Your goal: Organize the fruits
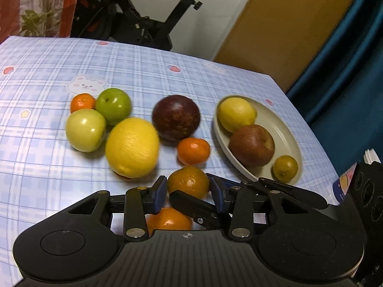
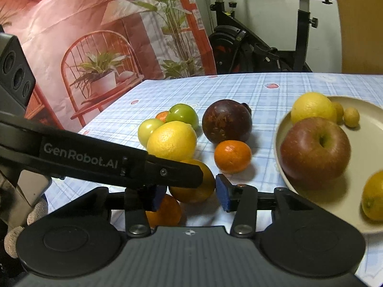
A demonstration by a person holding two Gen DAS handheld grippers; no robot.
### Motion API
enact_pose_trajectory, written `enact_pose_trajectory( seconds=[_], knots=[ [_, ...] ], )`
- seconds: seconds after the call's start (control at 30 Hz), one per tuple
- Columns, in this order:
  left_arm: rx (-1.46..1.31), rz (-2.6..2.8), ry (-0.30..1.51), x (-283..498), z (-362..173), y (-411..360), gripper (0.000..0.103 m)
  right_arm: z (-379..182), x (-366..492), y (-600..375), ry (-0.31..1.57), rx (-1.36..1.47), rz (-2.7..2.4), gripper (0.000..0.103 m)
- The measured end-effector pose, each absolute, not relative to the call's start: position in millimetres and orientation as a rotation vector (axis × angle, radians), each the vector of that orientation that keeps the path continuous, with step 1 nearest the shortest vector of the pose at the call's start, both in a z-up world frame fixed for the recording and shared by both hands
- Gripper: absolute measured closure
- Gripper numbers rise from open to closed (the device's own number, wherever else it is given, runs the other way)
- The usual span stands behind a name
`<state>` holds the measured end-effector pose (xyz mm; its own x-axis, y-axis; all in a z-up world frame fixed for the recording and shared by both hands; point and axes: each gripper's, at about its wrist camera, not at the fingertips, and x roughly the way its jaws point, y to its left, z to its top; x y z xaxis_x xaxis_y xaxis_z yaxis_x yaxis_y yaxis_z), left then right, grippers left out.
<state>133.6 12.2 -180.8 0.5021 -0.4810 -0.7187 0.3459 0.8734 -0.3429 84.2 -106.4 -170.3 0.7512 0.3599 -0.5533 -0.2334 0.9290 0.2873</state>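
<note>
A small orange (image 1: 188,181) sits between the blue pads of my left gripper (image 1: 188,190), which is shut on it. My right gripper (image 2: 190,197) brackets the same orange (image 2: 198,189) crosswise and stands open, with a thin gap at its right pad. One finger (image 2: 167,169) of the left gripper crosses in front of the fruit. A second orange (image 1: 167,220) lies just below. The beige plate (image 1: 287,129) on the right holds a lemon (image 1: 235,113), a red apple (image 1: 251,146) and a small yellow citrus (image 1: 284,168).
Loose on the checked tablecloth lie a big lemon (image 1: 132,147), two green apples (image 1: 85,130), a dark red round fruit (image 1: 176,117) and a tangerine (image 1: 193,150). An exercise bike (image 2: 251,47) stands behind the table. The table's edge runs close to the plate.
</note>
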Motion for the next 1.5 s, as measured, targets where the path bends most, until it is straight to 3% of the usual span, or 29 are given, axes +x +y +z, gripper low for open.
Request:
enact_pose_trajectory(
  seconds=[0.87,1.5],
  knots=[
    [0.015,-0.726,0.850,118.4,-166.8,-103.4,0.060,-149.4,11.9,-193.0,0.500,0.290,0.084,0.056],
    [0.023,-0.712,0.885,124.4,-179.9,-111.0,0.060,-167.2,17.9,-191.6,0.503,0.204,0.013,0.055]
  ],
)
